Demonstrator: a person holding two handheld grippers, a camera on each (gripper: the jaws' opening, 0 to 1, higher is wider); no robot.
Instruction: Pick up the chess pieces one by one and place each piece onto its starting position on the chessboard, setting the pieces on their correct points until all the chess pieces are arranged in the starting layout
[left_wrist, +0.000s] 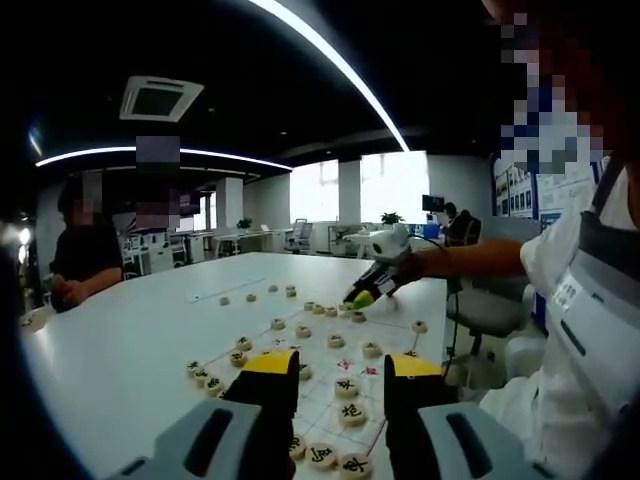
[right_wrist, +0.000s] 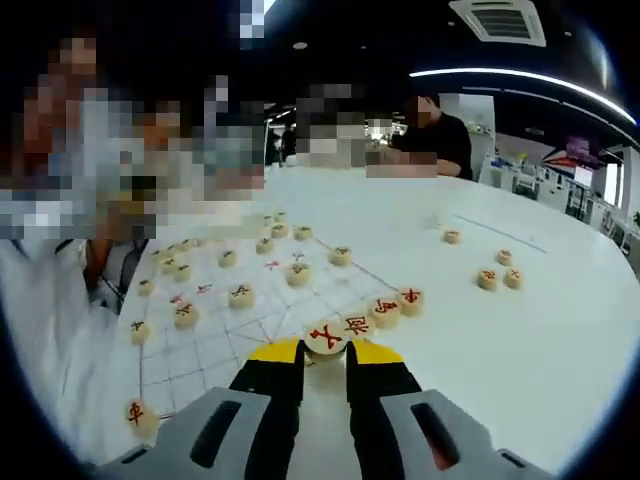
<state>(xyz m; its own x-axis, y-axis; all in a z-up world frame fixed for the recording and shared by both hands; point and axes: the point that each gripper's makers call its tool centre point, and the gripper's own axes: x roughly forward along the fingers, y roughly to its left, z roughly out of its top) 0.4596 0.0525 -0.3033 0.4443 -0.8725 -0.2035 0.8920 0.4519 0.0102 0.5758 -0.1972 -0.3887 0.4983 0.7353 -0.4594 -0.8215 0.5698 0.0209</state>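
In the right gripper view, the right gripper (right_wrist: 324, 352) pinches a round, pale wooden chess piece (right_wrist: 325, 336) with a red mark between its yellow-tipped black jaws, which are close together. The piece sits over the near edge of the chessboard (right_wrist: 215, 335), a flat white sheet with thin lines. More round pieces (right_wrist: 241, 295) lie on the board at about ten o'clock, and three loose pieces (right_wrist: 499, 274) rest on the smooth white table (right_wrist: 560, 340) at two o'clock. In the left gripper view, the left gripper (left_wrist: 340, 372) has its jaws spread wide and holds nothing. It hangs above the board, over flat pieces marked in black (left_wrist: 346, 386).
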